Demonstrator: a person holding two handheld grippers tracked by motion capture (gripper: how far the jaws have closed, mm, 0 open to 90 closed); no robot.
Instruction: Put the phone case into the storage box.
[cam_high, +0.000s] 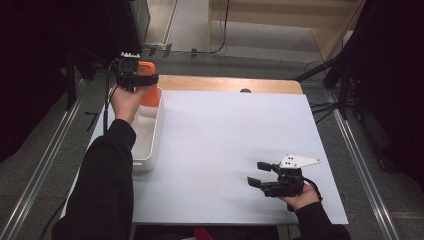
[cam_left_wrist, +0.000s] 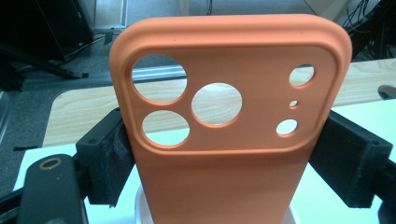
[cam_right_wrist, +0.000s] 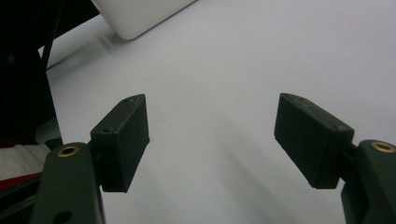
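A white sheet covers the table (cam_high: 225, 150), with a strip of bare wood (cam_high: 230, 83) along its far edge and grey floor with dark stands beyond; a long white plastic tray (cam_high: 148, 131) sits on the table's left side, its far end under the left hand. The left tool (cam_high: 134, 75) is raised over that end of the tray and is clamped on an orange soft-plastic phone case (cam_left_wrist: 233, 140), its foam pads (cam_left_wrist: 109, 158) pressing the case's two long edges; the case stands upright, its end with the round camera cut-outs uppermost, and it blocks most of the left gripper view, the table's far edge showing through the holes. The right tool (cam_high: 260, 175) rests low near the table's front right, well apart from the tray; its jaws stand wide apart with bare sheet between them.
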